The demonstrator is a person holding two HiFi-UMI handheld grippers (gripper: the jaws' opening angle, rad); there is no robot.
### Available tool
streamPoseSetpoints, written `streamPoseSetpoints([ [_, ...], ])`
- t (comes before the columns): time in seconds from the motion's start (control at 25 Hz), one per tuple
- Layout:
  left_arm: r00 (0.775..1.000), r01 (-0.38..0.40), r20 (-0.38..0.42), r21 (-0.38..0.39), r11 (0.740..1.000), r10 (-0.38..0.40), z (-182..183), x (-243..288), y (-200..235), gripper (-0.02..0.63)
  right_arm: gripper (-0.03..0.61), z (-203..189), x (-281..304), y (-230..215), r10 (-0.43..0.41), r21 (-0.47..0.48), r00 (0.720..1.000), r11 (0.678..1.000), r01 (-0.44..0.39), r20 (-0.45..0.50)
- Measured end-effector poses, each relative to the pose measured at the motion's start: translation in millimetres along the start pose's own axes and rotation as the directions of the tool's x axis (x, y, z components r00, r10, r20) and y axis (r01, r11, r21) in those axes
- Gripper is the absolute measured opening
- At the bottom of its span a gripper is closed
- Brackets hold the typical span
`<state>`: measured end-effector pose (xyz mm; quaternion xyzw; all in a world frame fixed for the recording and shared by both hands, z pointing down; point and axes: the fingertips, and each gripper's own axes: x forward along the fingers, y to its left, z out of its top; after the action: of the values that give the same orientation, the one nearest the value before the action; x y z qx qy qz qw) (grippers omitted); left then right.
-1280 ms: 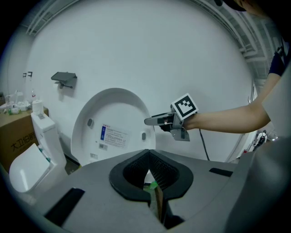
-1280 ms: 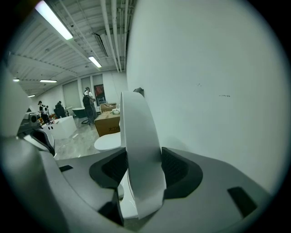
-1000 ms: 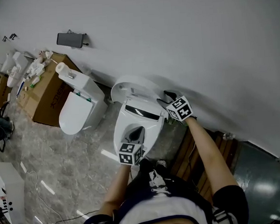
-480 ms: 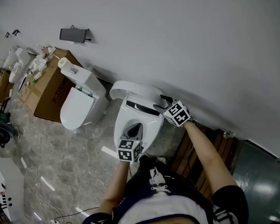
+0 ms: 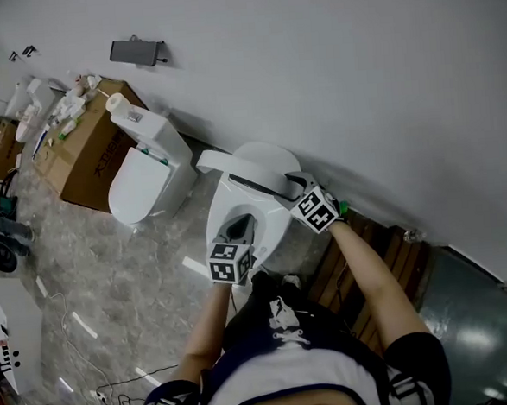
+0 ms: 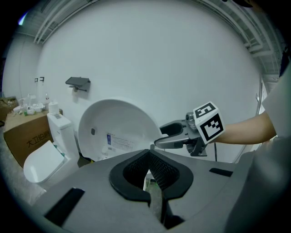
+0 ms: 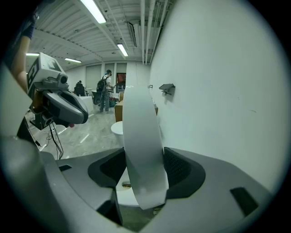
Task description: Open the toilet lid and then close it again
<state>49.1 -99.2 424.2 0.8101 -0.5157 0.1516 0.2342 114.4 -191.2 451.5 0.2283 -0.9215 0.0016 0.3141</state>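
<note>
The white toilet [image 5: 275,229] stands in the middle of the head view with its lid [image 5: 255,161] raised and tilted forward off the wall. My right gripper [image 5: 292,186] is at the lid's right rim. In the right gripper view the rim of the lid [image 7: 141,136] fills the gap of that gripper [image 7: 143,169], whose wide-set jaws are shut on it. The left gripper view shows the lid's inner face [image 6: 113,129] and the right gripper [image 6: 159,138] at its edge. My left gripper [image 5: 241,229] [image 6: 150,164] hangs shut and empty in front of the bowl.
A second toilet [image 5: 143,175] with its lid down stands to the left, next to a cardboard box [image 5: 82,162] that bears small items. A dark shelf [image 5: 136,51] hangs on the wall. Wooden slats [image 5: 349,273] lie to the right. Cables [image 5: 102,394] trail over the floor.
The lid has swung forward, away from the wall, and the right gripper has moved down and left with it. The left gripper has barely shifted.
</note>
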Motion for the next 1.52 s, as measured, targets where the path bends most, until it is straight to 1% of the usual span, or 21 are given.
streamPoseSetpoints([
  [0.16,1.000,0.000,-0.010,-0.004,1.000,0.000,-7,-5,2,0.006,0.232,-5,2,14,0.004,-0.026,1.000,1.000,-0.004,-0.006],
  [0.28,1.000,-0.009,-0.005,-0.021,1.000,0.009,-9,-10,7,0.006,0.233,-7,3,24,0.006,-0.059,1.000,0.998,-0.007,-0.016],
  [0.4,1.000,-0.016,0.000,-0.035,0.999,0.016,-11,-14,8,0.006,0.235,-8,2,36,0.010,-0.072,0.999,0.997,-0.013,-0.034],
  [0.56,1.000,-0.019,0.019,-0.085,0.996,0.020,-8,-19,10,0.008,0.236,-10,3,48,0.013,-0.087,0.999,0.996,-0.017,-0.045],
  [0.72,0.998,-0.043,0.029,-0.129,0.991,0.048,-14,-23,15,0.008,0.239,-17,5,59,0.022,-0.103,0.998,0.994,-0.027,-0.051],
  [0.8,0.998,-0.020,0.047,-0.177,0.984,0.029,-16,-23,14,0.009,0.241,-19,5,63,0.027,-0.107,0.998,0.994,-0.033,-0.054],
  [0.84,0.998,-0.002,0.057,-0.199,0.980,0.014,-15,-23,13,0.023,0.242,-19,4,65,0.031,-0.108,0.998,0.993,-0.037,-0.057],
  [0.92,0.998,0.020,0.068,-0.226,0.974,-0.005,-17,-23,11,0.079,0.242,-21,4,70,0.040,-0.112,0.997,0.993,-0.047,-0.061],
  [1.12,0.996,0.021,0.088,-0.284,0.959,0.005,-20,-21,15,0.086,0.244,-24,8,77,0.056,-0.122,0.996,0.990,-0.064,-0.064],
  [1.28,0.992,0.050,0.122,-0.339,0.939,-0.009,-22,-23,13,0.095,0.245,-28,8,86,0.075,-0.131,0.995,0.988,-0.084,-0.072],
  [1.44,0.991,0.031,0.135,-0.374,0.927,0.022,-31,-24,17,0.097,0.245,-31,8,95,0.091,-0.141,0.994,0.985,-0.099,-0.064],
  [1.52,0.989,0.032,0.145,-0.400,0.916,0.028,-35,-25,17,0.097,0.245,-33,9,100,0.105,-0.148,0.992,0.983,-0.113,-0.065],
])
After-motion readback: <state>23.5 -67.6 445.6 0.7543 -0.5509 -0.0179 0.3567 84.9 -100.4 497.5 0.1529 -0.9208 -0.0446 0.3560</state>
